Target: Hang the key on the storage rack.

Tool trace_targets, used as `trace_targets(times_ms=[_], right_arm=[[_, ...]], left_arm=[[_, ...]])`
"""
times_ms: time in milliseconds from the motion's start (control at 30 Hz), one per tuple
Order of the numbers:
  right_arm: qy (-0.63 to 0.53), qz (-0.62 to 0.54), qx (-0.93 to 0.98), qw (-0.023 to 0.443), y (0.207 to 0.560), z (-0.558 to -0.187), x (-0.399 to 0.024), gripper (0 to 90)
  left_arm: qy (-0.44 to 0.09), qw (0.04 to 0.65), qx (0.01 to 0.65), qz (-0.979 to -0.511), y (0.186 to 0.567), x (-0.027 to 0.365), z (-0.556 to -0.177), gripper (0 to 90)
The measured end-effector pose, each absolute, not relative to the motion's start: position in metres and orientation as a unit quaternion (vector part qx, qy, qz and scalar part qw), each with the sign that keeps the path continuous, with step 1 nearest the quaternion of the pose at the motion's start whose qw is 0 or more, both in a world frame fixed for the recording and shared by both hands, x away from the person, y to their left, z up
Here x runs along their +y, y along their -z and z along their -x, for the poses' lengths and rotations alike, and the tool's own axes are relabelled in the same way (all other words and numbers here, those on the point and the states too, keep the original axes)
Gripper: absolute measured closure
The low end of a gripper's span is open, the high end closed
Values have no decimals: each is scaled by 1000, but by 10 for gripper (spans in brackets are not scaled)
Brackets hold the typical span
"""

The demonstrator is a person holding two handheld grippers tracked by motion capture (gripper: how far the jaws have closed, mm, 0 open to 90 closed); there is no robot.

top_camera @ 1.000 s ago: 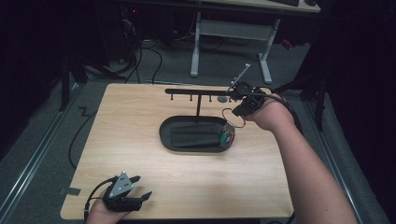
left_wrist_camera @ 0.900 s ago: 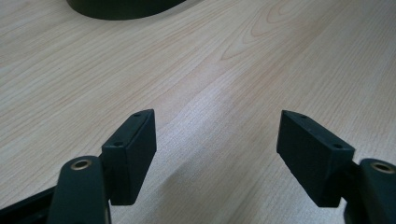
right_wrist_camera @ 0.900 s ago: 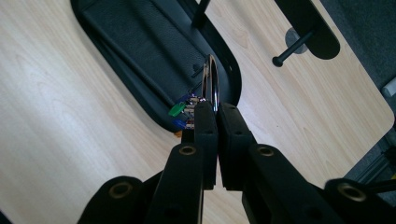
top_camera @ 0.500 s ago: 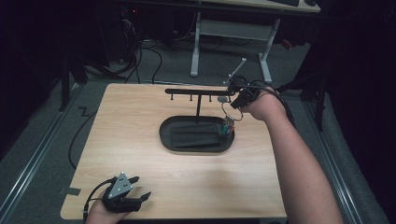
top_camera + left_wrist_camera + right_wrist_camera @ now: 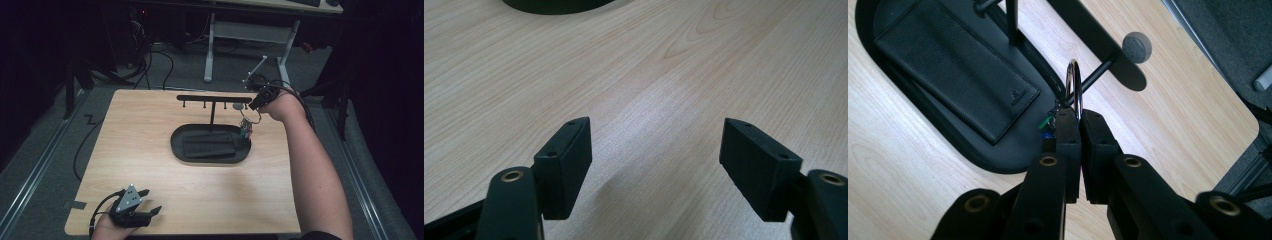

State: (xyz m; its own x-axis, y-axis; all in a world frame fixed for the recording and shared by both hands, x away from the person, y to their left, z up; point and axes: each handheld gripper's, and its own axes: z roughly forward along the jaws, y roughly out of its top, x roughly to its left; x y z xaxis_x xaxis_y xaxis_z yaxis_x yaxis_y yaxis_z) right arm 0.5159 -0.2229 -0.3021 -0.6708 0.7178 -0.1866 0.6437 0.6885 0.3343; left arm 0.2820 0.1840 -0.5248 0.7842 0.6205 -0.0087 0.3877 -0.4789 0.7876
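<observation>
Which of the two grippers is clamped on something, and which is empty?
The right gripper is shut on the metal key ring beside the hook rack. The left gripper rests open over bare table, nothing between its jaws.

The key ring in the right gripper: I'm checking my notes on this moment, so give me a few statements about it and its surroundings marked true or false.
1. The right gripper is shut on the key ring. True.
2. The key ring hangs from a peg of the black rack. False: it is held near the rack's right end, not on a peg.
3. A black wallet lies in the black oval tray. True.
4. The left gripper holds the wallet. False: its jaws stand open over bare table.
</observation>
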Motion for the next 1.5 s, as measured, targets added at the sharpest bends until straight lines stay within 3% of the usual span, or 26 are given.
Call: trace_targets(times_ms=[633,1200,1500], right_arm=[[-117,-389,902,144,314,-527,-224,870],[-131,-396,895,161,310,-515,-227,787],[-147,-415,884,155,323,-486,-235,651]], left_arm=[[-136,412,297,-851,526,185,-282,297],[-133,410,296,-853,525,186,-284,297],[-133,412,295,-852,525,185,-283,307]])
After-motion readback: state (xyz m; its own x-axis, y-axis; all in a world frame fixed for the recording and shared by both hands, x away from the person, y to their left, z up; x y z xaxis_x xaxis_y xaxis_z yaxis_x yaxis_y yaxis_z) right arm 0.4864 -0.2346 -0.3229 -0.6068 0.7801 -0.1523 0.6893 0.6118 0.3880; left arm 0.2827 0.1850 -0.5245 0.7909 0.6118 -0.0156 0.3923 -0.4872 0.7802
